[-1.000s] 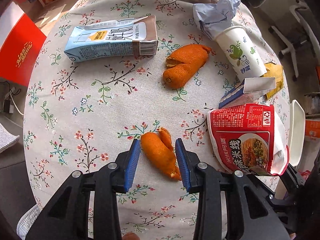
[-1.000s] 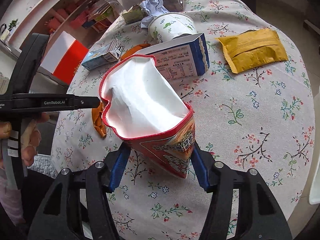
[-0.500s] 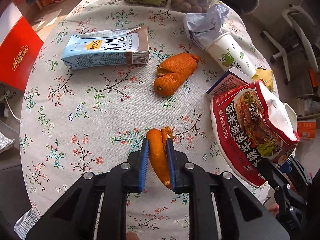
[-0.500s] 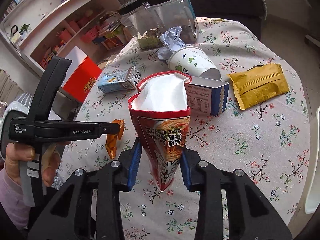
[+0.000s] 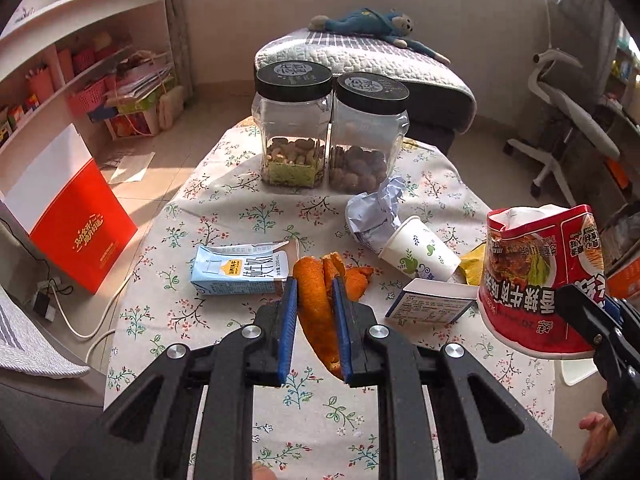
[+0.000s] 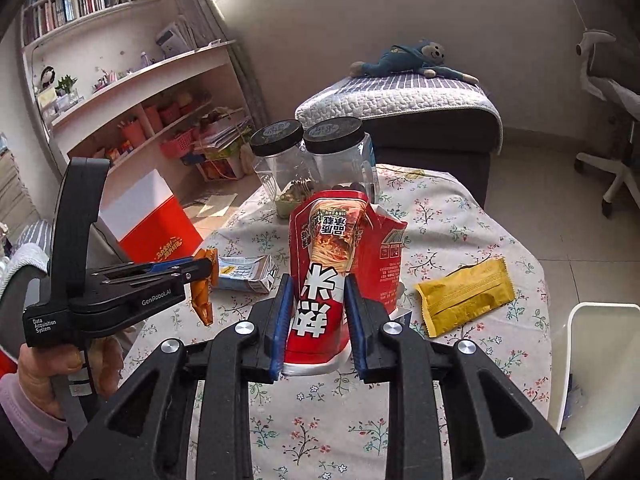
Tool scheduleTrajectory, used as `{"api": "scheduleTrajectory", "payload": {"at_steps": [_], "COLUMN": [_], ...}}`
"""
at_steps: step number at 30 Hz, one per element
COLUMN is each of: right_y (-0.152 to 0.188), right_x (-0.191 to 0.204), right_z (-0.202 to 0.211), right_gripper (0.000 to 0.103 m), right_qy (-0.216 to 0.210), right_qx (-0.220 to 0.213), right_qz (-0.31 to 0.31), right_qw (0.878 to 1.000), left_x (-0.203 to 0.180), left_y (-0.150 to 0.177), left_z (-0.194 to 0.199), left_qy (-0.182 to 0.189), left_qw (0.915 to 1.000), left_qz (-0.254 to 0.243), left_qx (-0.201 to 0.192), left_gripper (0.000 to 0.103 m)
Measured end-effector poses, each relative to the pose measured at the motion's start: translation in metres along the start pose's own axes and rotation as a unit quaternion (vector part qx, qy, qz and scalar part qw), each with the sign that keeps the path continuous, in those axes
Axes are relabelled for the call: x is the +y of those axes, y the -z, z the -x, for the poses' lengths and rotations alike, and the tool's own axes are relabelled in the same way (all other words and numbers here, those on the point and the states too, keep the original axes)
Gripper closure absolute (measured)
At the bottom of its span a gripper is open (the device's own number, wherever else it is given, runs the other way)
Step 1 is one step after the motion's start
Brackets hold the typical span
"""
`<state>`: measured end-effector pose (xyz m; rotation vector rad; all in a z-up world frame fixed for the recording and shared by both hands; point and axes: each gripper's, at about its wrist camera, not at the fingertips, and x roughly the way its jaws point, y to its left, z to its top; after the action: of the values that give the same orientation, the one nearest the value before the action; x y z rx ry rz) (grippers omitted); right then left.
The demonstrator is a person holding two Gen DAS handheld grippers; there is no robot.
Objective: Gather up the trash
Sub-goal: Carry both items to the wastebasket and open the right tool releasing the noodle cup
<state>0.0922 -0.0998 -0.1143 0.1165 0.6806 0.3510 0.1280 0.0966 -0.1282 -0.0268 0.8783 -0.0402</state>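
Left gripper (image 5: 315, 316) jaws clamping orange peel (image 5: 318, 312) above table (image 5: 224, 208), right gripper (image 6: 316, 320) jaws pinching red noodle bag (image 6: 336, 264) aloft

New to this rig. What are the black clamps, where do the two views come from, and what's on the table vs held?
No robot: a person holds a two-finger clamp in each hand, each with a fisheye camera looking along its fingers. The left gripper pinches an orange peel, lifted off the floral table. The right gripper grips an open red noodle bag. On the table: milk carton, paper cup, crumpled paper, blue-white box, yellow packet, two jars.
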Motion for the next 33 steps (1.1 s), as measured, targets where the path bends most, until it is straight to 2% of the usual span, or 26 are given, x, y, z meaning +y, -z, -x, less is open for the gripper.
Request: {"api": "scheduleTrajectory", "payload": {"at_steps": [5,12,17,23,33], "right_y": [-0.009,-0.017,-0.02,-0.018,-0.011], "right_x": [0.005,-0.007,-0.019,-0.034,-0.056], "right_z": [0.021,0.045,0.058,0.072,0.092], "right_gripper": [0.079,0.079,0.079,0.079,0.079], "right_qy": [0.032,0.087,0.119,0.149,0.194], "right_qx": [-0.057,-0.115,-0.137,-0.155,-0.17], "right_qz": [0.017,0.016,0.016,0.011,0.013], "right_qw": [0.998,0.989,0.983,0.977,0.966], "left_x": [-0.017,-0.045,-0.065,-0.089,-0.133], "left_y": [-0.009,-0.014,-0.014,-0.014,-0.014], "left_z": [0.032,0.061,0.07,0.077,0.079], "left_qy": [-0.012,-0.029,-0.032,-0.026,0.005], "left_qw": [0.9941,0.9792,0.9717,0.9665,0.9634], "left_qz": [-0.019,-0.032,-0.038,-0.044,-0.061], "left_qx": [-0.106,-0.198,-0.231,-0.252,-0.261], "left_gripper": [0.085,0.085,0.085,0.085,0.085]}}
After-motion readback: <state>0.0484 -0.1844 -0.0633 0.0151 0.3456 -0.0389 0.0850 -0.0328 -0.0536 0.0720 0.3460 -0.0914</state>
